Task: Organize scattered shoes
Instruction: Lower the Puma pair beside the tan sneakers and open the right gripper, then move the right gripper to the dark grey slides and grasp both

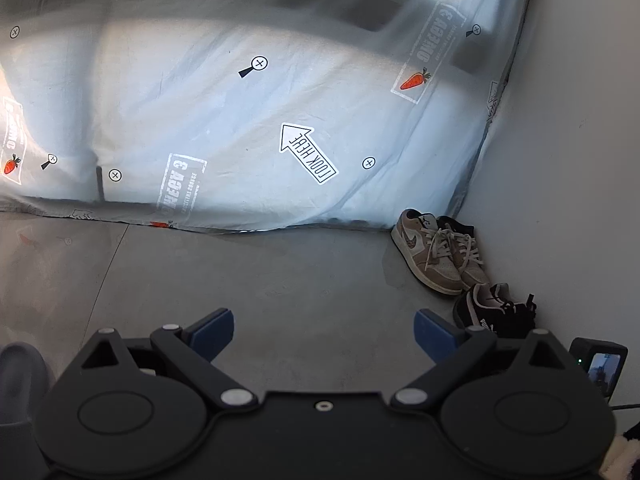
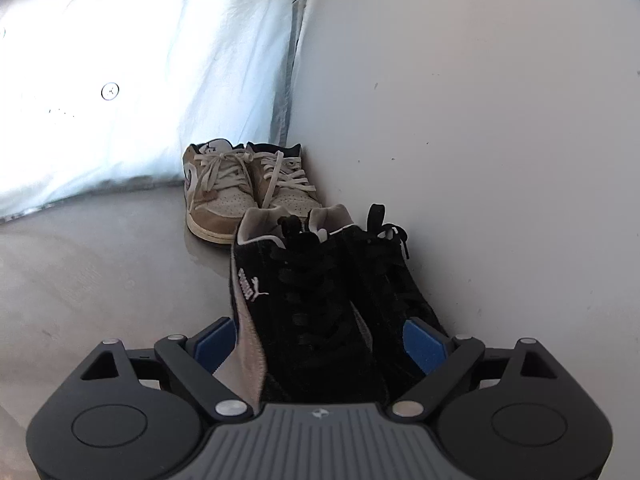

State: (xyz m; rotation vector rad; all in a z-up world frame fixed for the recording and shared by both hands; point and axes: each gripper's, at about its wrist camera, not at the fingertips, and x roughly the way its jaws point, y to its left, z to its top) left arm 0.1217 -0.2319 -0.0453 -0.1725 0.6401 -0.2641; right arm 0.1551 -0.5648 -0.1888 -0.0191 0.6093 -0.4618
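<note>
Grey floor, white wall corner: tan sneakers behind black sneakers. Left tool spread, empty. Right tool spread, straddling the black pair.

The place looked like a bedroom in a home. A bed stood against a plain white wall, its pale blue sheet printed with carrots, arrows reading "LOOK HERE" and small circled crosses, hanging down to a smooth grey floor. In the corner where bed and wall met, a pair of tan lace-up sneakers stood side by side, and a pair of black suede sneakers just in front of them along the wall. Daylight fell brightly across the sheet.
</note>
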